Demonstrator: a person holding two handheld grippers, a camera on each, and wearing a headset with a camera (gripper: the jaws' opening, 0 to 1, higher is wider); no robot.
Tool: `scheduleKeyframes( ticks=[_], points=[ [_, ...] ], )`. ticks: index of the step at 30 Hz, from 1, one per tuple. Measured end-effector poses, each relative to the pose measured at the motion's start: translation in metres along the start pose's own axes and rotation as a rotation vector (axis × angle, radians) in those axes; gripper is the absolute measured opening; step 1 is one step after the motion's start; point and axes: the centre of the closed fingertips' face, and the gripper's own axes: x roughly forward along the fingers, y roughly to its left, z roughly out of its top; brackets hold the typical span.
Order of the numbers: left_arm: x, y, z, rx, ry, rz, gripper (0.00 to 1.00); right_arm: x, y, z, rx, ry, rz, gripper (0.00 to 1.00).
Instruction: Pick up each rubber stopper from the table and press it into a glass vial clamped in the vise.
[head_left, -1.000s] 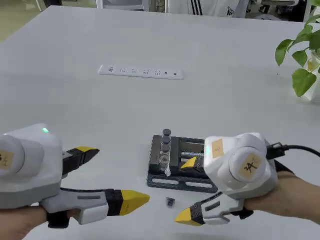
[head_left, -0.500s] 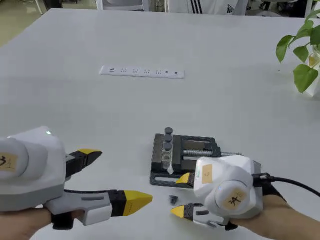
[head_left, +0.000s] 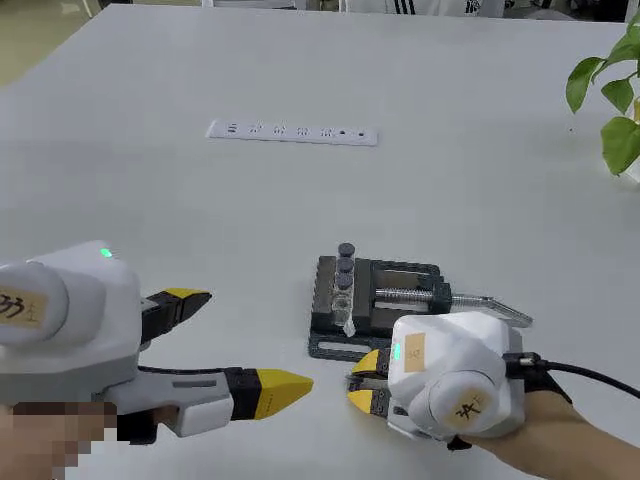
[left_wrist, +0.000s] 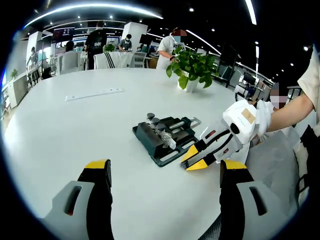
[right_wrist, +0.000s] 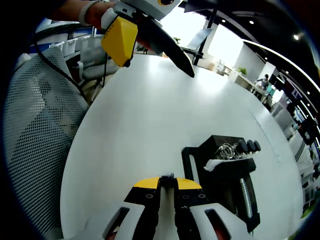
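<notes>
A black vise (head_left: 385, 300) stands on the white table, clamping a row of glass vials (head_left: 346, 280); the far ones carry dark stoppers and the nearest looks uncapped. My right gripper (head_left: 364, 381) sits just in front of the vise. In the right gripper view its yellow-tipped jaws are shut on a small dark rubber stopper (right_wrist: 167, 177), low over the table, with the vise (right_wrist: 227, 172) ahead to the right. My left gripper (head_left: 240, 340) hangs open and empty to the left. From the left gripper view the vise (left_wrist: 162, 136) and the right gripper (left_wrist: 201, 158) lie ahead.
A white power strip (head_left: 292, 132) lies far back on the table. A potted plant (head_left: 612, 95) stands at the right edge. A mesh chair (right_wrist: 35, 130) is beside the table's near rim. People stand in the background.
My right gripper has moved left and down to the loose stopper in front of the vise and shut on it. The left gripper has stayed open in place.
</notes>
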Motion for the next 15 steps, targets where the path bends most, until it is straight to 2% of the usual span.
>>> scheduleKeyframes(
  ticks=[7, 12, 15],
  points=[
    [0.002, -0.002, 0.001, -0.057, -0.016, -0.018, 0.86, -0.010, -0.007, 0.007, -0.013, -0.030, -0.027, 0.06],
    [0.005, -0.007, 0.006, -0.083, -0.018, -0.055, 0.84, -0.034, -0.020, 0.022, -0.041, -0.072, -0.064, 0.06],
    [0.008, -0.014, 0.012, -0.100, -0.016, -0.101, 0.82, -0.053, -0.027, 0.032, -0.068, -0.084, -0.091, 0.06]
  ],
)
